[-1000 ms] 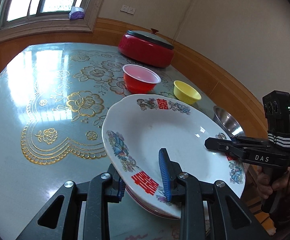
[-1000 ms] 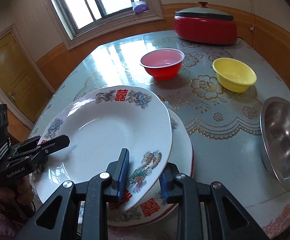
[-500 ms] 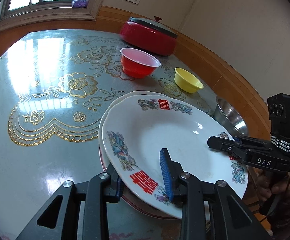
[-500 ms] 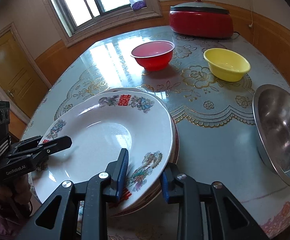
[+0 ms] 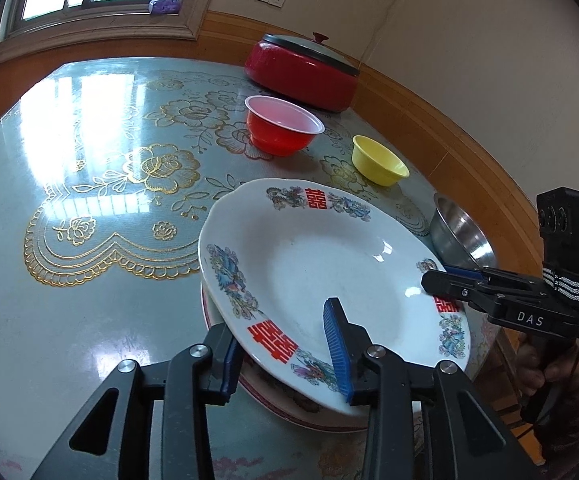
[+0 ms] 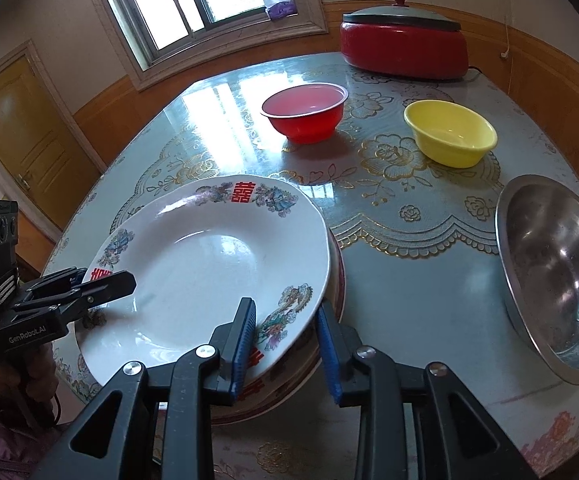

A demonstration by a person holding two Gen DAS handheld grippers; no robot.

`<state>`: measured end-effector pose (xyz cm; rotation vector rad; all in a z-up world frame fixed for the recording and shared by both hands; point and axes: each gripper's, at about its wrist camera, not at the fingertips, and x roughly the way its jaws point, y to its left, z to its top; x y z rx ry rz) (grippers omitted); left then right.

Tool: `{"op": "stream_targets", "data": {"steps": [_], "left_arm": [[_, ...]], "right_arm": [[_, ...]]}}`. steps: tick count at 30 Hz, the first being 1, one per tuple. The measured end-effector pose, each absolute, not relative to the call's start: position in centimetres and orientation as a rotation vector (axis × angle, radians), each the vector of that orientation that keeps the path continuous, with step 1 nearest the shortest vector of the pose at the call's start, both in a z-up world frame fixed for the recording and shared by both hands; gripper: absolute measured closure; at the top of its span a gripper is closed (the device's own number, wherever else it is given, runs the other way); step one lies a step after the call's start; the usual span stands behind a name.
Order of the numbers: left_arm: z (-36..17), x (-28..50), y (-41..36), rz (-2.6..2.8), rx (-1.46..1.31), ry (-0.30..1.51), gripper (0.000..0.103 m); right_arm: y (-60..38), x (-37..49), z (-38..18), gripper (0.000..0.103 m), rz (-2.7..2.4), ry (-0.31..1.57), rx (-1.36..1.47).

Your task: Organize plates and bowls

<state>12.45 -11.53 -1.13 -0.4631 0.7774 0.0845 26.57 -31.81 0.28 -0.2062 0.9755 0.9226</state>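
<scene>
White plate (image 5: 329, 272) stacked on lower plate (image 6: 339, 280) at bench (image 5: 89, 320) near edge, rim straddled by opening left hand-held gripper (image 5: 285, 354) and opening right hand-held gripper (image 6: 285, 346), pads off it; red bowl (image 6: 305, 112), yellow bowl (image 6: 449, 132), steel bowl (image 6: 557, 272) seen empty

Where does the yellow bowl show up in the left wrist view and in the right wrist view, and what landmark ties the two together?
Left wrist view: the yellow bowl sits right of centre, above the top plate, right of the red bowl.
Right wrist view: the yellow bowl is in the upper right, above the steel bowl.
Shared landmark: the red lidded cooker at the table's far edge, behind both bowls in each view.
</scene>
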Motion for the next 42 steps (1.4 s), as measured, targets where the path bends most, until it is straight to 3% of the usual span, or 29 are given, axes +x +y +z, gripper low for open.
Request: {"op": "stream_targets", "data": {"steps": [3, 21, 24, 42], "left_arm": [[-1.1, 12.5, -11.7, 0.064, -0.478, 0.770, 0.056], [-0.4, 10.6, -11.9, 0.064, -0.474, 0.756, 0.053], [-0.4, 10.2, -11.8, 0.088, -0.469, 0.763, 0.045], [0.4, 9.2, -10.9, 0.251, -0.390, 0.730, 0.040]], "right_arm": [[-31.9, 26.4, 0.2, 0.071, 0.908, 0.963, -0.216], [-28.1, 28.7, 1.4, 0.071, 0.834, 0.863, -0.278], [-26.9, 29.5, 1.1, 0.071, 0.823, 0.861, -0.305], [-26.8, 28.4, -0.4, 0.072, 0.785, 0.879, -0.377]]}}
